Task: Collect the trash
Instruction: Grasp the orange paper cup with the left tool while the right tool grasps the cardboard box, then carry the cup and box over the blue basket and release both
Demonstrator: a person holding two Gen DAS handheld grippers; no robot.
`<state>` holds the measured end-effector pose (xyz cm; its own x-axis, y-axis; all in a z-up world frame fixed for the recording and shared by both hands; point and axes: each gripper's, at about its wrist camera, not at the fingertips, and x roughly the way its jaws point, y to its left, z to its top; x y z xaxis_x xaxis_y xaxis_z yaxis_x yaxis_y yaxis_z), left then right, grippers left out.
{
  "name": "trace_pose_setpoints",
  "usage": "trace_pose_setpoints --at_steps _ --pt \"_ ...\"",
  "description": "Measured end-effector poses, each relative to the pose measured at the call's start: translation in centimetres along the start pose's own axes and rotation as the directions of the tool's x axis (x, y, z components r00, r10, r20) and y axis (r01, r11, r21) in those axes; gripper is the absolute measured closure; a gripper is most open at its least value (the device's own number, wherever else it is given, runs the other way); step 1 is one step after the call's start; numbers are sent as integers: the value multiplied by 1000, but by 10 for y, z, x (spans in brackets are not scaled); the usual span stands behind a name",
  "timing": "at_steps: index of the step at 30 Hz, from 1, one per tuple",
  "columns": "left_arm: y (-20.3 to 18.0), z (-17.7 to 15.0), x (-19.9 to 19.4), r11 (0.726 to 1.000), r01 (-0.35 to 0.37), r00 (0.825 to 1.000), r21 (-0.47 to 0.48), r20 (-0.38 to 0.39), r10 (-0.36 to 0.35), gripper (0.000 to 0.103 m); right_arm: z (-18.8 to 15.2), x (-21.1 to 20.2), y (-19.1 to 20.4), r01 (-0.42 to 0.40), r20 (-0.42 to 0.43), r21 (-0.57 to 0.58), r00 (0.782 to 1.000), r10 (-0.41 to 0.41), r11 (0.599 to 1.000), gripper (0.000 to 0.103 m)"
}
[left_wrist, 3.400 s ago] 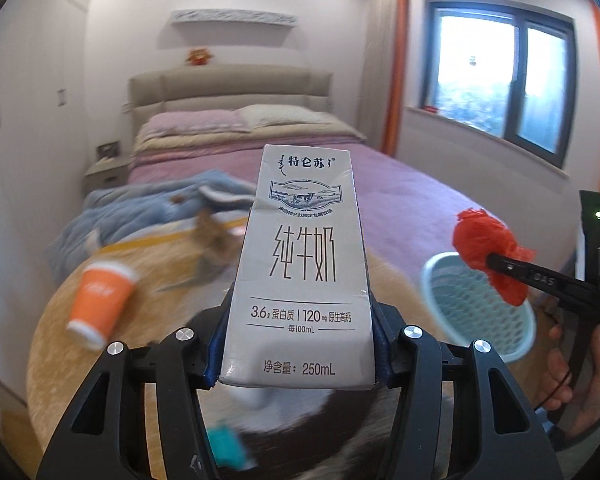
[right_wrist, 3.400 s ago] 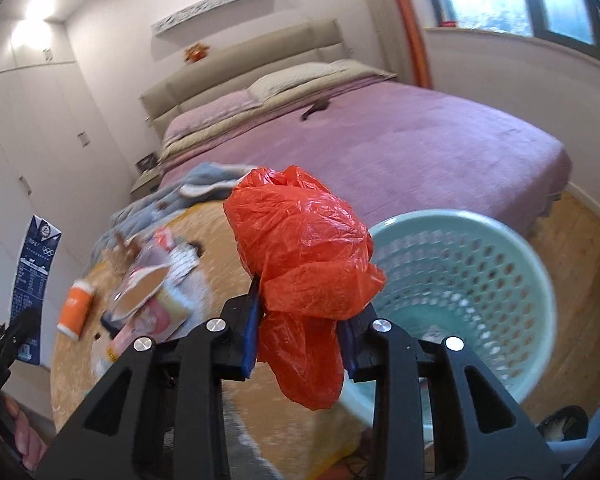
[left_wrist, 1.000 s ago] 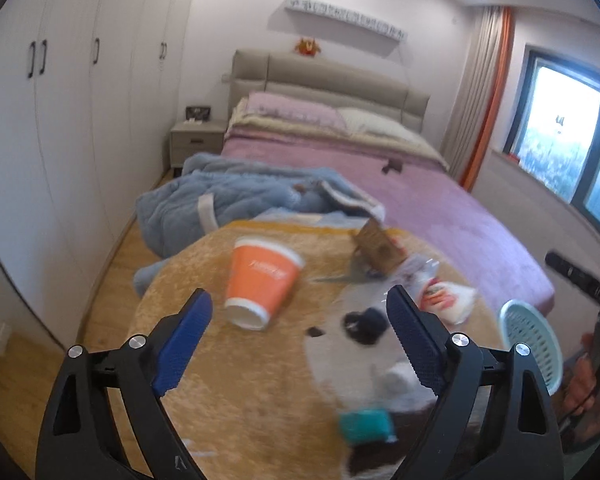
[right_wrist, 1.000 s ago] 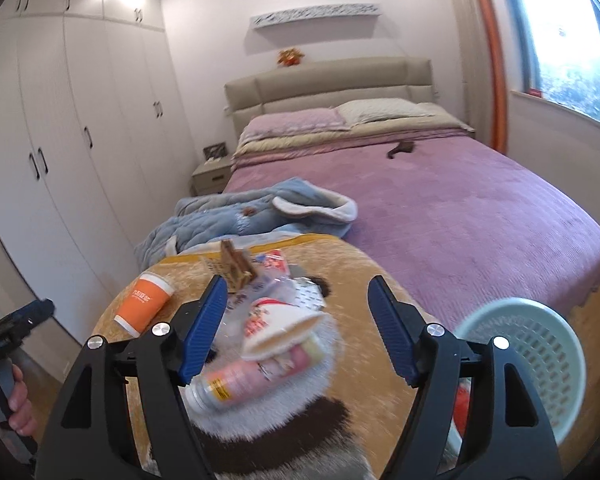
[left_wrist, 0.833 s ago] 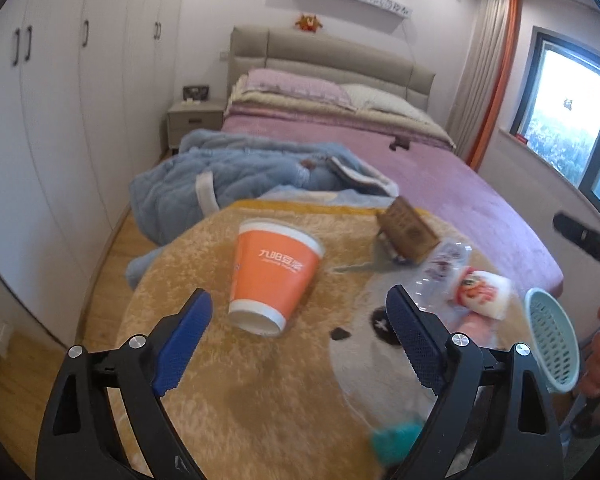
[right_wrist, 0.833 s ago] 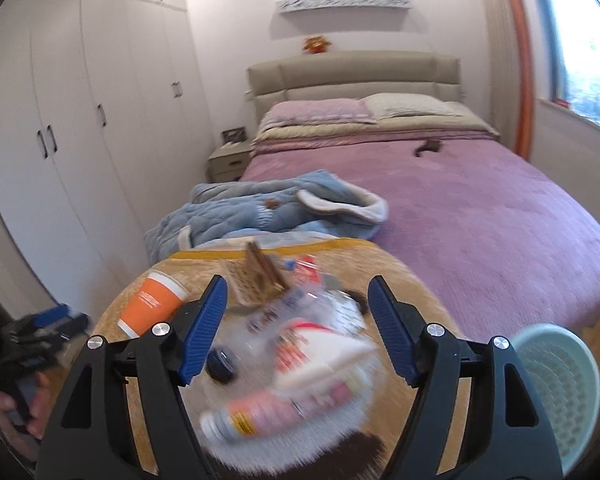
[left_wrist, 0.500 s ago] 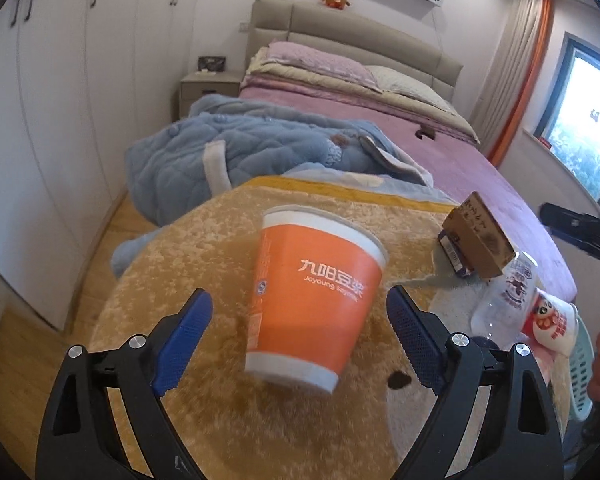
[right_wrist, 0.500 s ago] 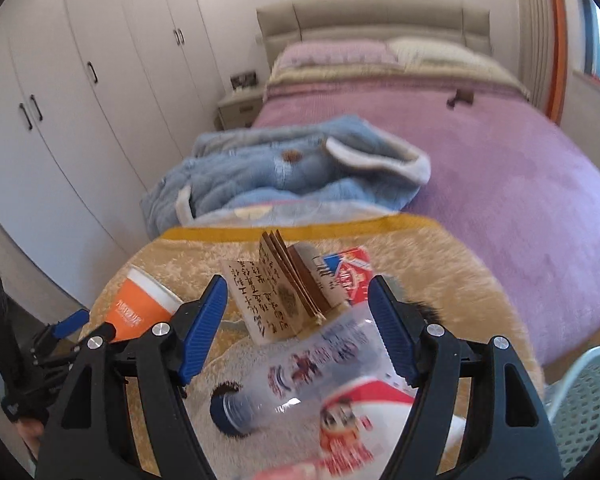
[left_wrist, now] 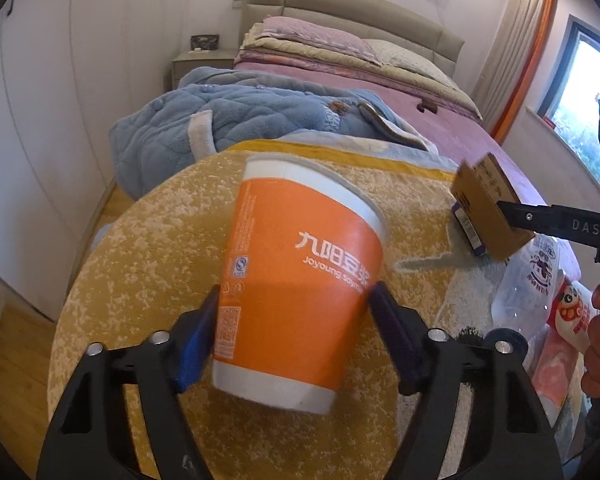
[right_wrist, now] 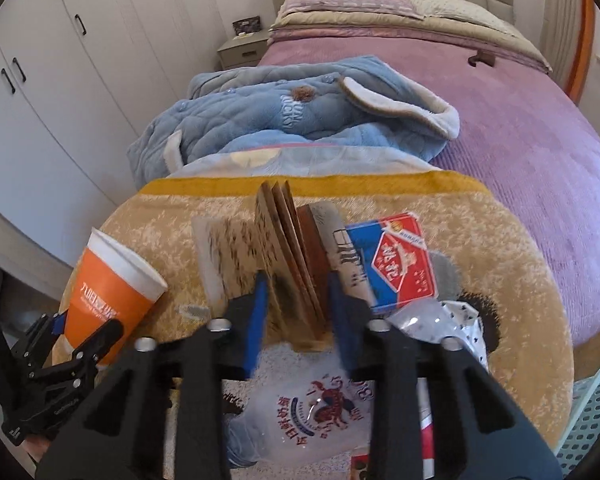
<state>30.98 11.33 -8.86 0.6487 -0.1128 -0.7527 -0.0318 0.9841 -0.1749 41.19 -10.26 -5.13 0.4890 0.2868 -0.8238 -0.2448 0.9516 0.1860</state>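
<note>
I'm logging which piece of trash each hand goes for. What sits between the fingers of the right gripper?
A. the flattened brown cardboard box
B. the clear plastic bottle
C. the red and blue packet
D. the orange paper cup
A: the right gripper is closing around the flattened brown cardboard box; the orange paper cup sits in the left gripper.

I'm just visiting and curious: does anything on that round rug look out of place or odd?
Yes. Litter lies on the rug: an orange paper cup tipped on its side, a torn brown cardboard box, a flattened red packet and a crushed clear bottle.
</note>
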Motion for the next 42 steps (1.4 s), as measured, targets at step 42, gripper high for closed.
trace_pose_setpoints --at_steps 42 --pt "-316 -47 -134 832 366 891 416 101 -442 44 -170 -278 -212 73 413 394 876 -247 916 99"
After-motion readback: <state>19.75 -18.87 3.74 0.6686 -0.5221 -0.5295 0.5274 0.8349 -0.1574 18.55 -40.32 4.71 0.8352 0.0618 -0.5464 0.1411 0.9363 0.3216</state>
